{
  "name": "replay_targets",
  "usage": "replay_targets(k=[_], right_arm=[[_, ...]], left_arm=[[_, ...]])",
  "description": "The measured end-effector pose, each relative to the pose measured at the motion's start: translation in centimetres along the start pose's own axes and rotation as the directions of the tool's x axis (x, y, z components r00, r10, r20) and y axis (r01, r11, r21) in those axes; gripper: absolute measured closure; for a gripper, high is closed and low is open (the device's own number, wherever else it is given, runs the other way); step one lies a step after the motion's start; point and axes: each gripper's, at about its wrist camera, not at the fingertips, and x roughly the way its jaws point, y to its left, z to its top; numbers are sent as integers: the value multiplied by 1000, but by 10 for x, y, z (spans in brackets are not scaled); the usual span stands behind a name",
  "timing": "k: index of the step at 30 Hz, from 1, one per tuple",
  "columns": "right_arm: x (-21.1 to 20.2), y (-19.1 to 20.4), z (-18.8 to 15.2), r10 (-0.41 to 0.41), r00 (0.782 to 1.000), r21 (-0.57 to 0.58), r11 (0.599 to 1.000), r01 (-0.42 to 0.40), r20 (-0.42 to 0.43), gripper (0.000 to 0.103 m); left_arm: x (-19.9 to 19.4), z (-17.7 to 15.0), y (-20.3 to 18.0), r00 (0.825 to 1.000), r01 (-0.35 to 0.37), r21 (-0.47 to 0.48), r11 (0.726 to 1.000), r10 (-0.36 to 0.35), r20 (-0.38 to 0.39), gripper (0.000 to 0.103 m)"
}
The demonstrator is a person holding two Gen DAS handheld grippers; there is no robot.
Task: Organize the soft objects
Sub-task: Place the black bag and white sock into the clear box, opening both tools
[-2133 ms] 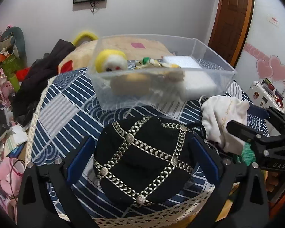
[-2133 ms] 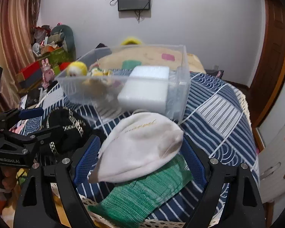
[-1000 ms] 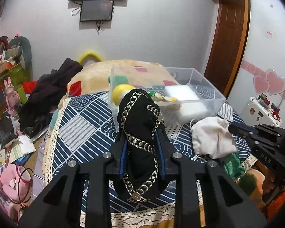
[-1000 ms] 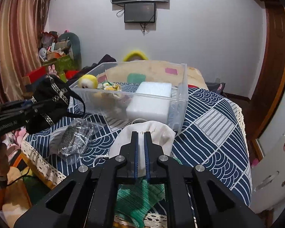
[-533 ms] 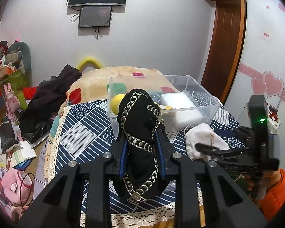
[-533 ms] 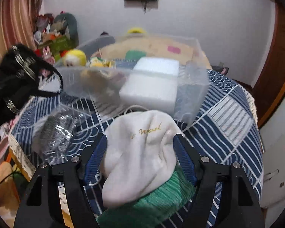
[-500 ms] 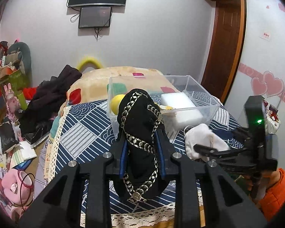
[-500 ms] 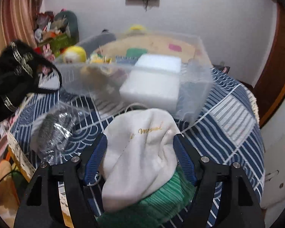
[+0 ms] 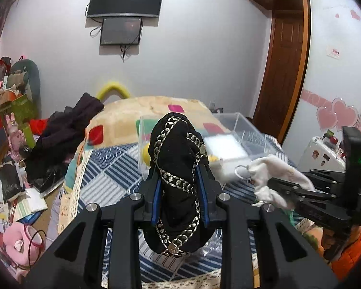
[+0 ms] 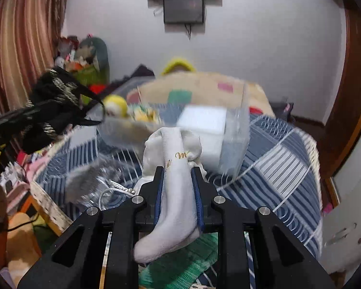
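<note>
My left gripper is shut on a black pouch with silver chain trim and holds it up above the bed. My right gripper is shut on a white cloth pouch with gold lettering, lifted off the bed; it also shows at the right of the left wrist view. The clear plastic bin stands ahead on the blue patterned cover and holds a white foam block, a yellow plush toy and other soft items. The black pouch shows at the left of the right wrist view.
A green knitted cloth lies under my right gripper. A clear bag with something grey lies on the cover to its left. A blanket and dark clothes lie behind. Clutter fills the floor at left.
My right gripper has shut on the white pouch and lifted it off the bed. My left gripper still holds the black pouch, raised a little higher.
</note>
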Motion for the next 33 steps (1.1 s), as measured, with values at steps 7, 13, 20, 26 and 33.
replay_targets(k=[7, 13, 20, 26, 33], right_arm=[[-25, -2, 33, -35, 991, 14, 999, 33, 129, 83], [-11, -8, 60, -66, 984, 22, 998, 64, 166, 83], [12, -10, 77, -99, 981, 41, 995, 94, 166, 83], [43, -10, 82, -108, 990, 15, 994, 108, 93, 83], [78, -7, 74, -108, 994, -38, 993, 108, -14, 83]], left_arm=[[7, 23, -2, 999, -28, 16, 999, 27, 43, 77], [23, 48, 2, 998, -16, 16, 1000, 15, 58, 77], [57, 64, -5, 999, -35, 54, 998, 33, 42, 77], [99, 65, -9, 999, 5, 49, 999, -2, -46, 77], [146, 52, -23, 989, -4, 112, 994, 21, -149, 77]])
